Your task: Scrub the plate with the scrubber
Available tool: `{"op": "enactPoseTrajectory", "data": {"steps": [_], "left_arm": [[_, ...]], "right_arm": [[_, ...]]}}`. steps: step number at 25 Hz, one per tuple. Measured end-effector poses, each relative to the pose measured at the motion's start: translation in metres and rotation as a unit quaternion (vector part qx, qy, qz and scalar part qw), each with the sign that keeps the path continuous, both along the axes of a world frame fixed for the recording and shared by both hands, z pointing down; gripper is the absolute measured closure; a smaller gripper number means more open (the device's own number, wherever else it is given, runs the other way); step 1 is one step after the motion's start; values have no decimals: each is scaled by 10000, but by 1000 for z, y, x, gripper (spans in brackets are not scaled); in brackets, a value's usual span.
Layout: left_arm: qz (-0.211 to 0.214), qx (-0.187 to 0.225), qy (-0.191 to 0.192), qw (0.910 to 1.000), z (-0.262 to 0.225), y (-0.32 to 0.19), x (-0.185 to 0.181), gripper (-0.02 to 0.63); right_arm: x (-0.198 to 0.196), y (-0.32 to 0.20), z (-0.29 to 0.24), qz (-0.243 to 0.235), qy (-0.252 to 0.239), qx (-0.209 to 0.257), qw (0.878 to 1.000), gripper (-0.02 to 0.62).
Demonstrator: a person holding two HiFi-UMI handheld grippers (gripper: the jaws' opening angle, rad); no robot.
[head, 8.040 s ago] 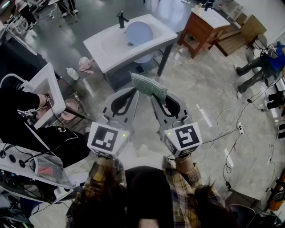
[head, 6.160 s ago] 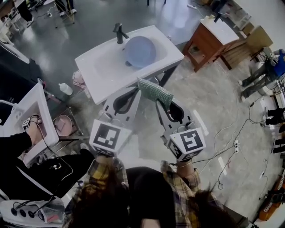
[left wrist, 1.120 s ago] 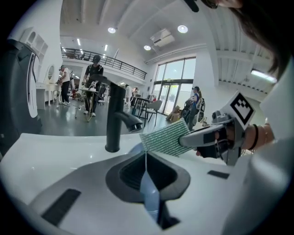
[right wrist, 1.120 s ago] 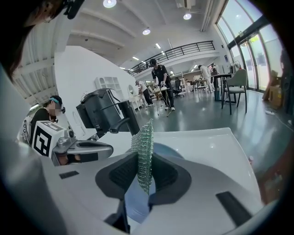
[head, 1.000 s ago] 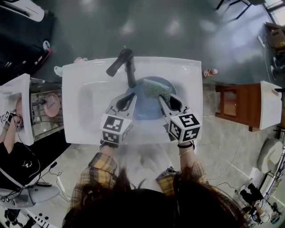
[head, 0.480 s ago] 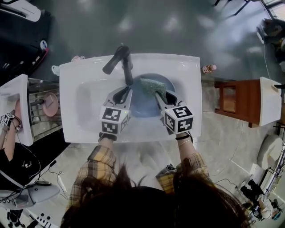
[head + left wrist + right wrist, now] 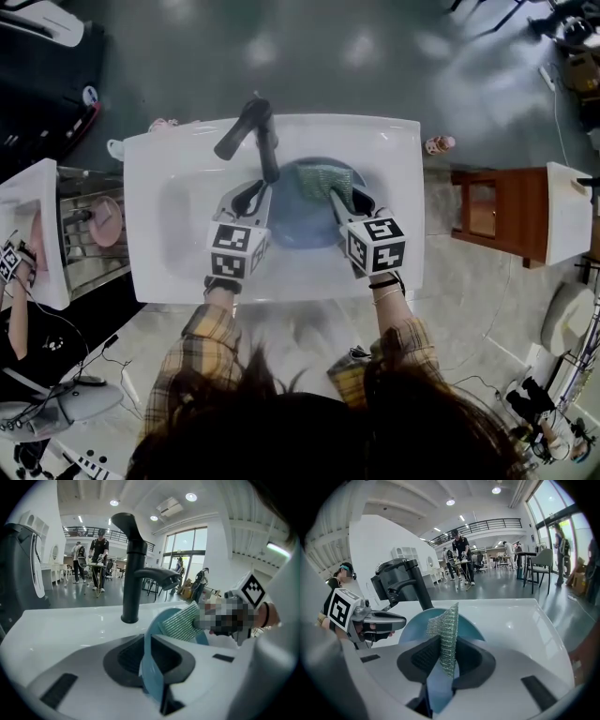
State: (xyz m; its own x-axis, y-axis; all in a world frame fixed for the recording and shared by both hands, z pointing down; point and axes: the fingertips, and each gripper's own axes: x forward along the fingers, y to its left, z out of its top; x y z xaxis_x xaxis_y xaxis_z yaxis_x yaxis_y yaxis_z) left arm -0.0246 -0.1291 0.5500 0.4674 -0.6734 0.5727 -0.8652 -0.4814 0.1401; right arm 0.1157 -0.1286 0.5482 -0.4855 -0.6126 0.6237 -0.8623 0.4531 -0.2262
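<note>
White sink [image 7: 178,211] bears a black faucet [image 7: 265,141], a blue plate [image 7: 300,223] in its basin

sleeves [image 7: 211,336]: checked yellow, brown, grey | hair [image 7: 309,431]: dark, long | right wrist: thin dark bands [image 7: 384,287] | left gripper [image 7: 261,187], right gripper [image 7: 336,194]: pale grey rounded shells, black ribbed inside | cubes [image 7: 234,251]: white, big black square marks, one per gripper

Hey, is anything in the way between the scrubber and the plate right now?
Nothing visible. The right gripper holds the scrubber right at the face of the plate, and the left gripper grips the plate's rim. The faucet stands off to one side, not between them.
</note>
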Motion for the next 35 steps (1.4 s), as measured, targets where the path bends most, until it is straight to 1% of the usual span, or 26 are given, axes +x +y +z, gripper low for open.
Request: {"op": "enactPoseTrajectory", "data": {"steps": [3,6,8,16,20,25,28,32,35], "left_arm": [[37,-74,-24,10000,3,0,1,581],[121,-290,4,9995,12,1,1,526],[169,-414,8,9990,18,1,0,512],[248,-806,-56,9964,39,4,-8,513],[150,-855,-141,9961,42,2,-16,567],[299,-888,-293,9952,46,3,-18,580],[303,-913,-242,9951,47,4,-18,580],[260,-926,-219,9951,47,4,-18,580],[265,-943,-222,9949,47,3,-19,580]], "right_arm": [[5,-3,0,-38,121,0,9999,492],[5,-7,-1,-70,216,-1,9997,491],[4,-9,-1,-73,268,5,9996,491],[-10,-18,-2,-235,425,65,9988,488],[-21,-22,-2,-452,670,155,9966,486],[-41,-26,10,-714,895,132,9933,485],[-51,-27,16,-952,1292,258,9867,485],[-64,-26,18,-1364,2005,580,9684,486],[-72,-23,22,-1608,2358,708,9558,495]]}}
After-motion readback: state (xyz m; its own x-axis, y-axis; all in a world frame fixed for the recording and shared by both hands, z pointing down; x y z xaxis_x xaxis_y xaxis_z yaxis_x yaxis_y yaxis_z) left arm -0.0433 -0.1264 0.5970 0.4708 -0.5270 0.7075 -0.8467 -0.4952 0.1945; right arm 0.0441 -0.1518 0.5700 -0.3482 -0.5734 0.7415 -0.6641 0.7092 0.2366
